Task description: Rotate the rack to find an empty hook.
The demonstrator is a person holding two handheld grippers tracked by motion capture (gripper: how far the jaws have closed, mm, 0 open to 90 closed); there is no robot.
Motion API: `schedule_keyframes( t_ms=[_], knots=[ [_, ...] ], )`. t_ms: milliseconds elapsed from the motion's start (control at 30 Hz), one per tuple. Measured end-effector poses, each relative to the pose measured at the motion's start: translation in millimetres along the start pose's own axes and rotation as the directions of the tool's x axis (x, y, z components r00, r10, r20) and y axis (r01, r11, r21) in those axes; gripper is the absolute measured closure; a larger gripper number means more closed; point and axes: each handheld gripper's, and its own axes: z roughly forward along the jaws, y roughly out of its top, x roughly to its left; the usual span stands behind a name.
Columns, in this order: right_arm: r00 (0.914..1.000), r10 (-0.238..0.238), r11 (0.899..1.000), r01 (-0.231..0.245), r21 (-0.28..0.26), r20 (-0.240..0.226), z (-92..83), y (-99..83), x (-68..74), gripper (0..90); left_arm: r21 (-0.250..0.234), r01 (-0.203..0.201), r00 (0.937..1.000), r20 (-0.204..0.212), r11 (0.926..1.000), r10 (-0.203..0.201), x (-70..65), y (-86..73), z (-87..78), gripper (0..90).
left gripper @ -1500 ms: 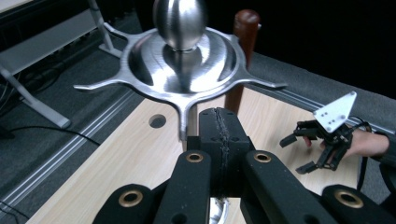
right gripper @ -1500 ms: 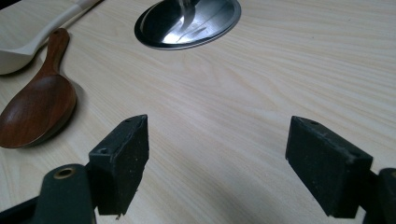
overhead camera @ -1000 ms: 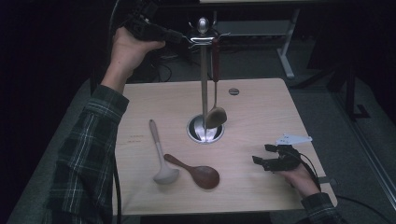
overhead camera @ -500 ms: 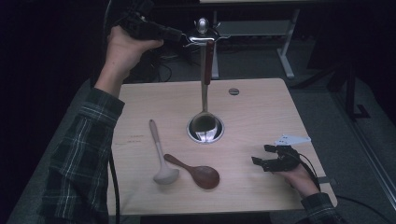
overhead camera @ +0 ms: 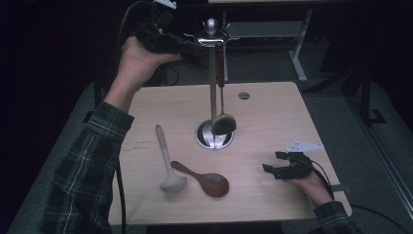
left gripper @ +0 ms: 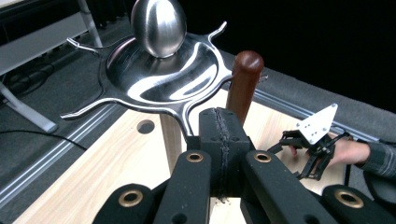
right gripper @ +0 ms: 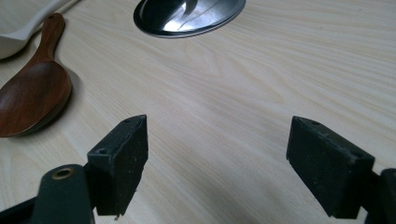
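Observation:
A steel utensil stand (overhead camera: 213,87) rises from a round base (overhead camera: 214,136) at the table's middle. Its hooked top rack (left gripper: 159,79) carries a hanging spoon (overhead camera: 224,124) with a dark brown handle (left gripper: 243,79). My left gripper (overhead camera: 192,48) is raised to the rack; its jaws (left gripper: 219,126) are pressed together just in front of that handle, with nothing seen between them. A white ladle (overhead camera: 168,165) and a brown wooden spoon (overhead camera: 207,181) lie flat on the table. My right gripper (overhead camera: 272,162) rests open at the table's right front, its jaws wide apart (right gripper: 217,154) over bare wood.
The light wooden table (overhead camera: 272,117) has a small round hole (overhead camera: 243,95) at the back. A grey desk frame (overhead camera: 297,53) stands on the dark floor beyond. The brown spoon's bowl (right gripper: 32,98) lies left of my right gripper, and the stand's base (right gripper: 189,16) ahead of it.
The hanging spoon has swung on its hook: to the right, in line with the pole, now right again. My left gripper stays at the rack. The right gripper has not moved.

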Motion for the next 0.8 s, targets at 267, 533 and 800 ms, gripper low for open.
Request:
schedule_keyframes(
  t_ms=[267,533,800],
  knots=[
    [0.9999,-0.014,1.000,0.014,0.003,0.004,1.0,-0.3,0.8,20.2,-0.004,0.022,0.9976,-0.065,0.9997,-0.022,13.5,-3.5,-5.7,89.8],
    [0.9997,-0.023,1.000,0.023,0.009,0.006,1.3,0.0,0.2,20.3,-0.049,0.079,0.9905,-0.109,0.9957,-0.084,39.8,-4.9,-5.5,89.8],
    [0.9998,-0.017,1.000,0.017,0.018,0.006,1.4,-0.4,-0.1,20.2,-0.066,0.074,0.9929,-0.088,0.9951,-0.079,36.1,-5.8,-11.9,89.7]
  ],
)
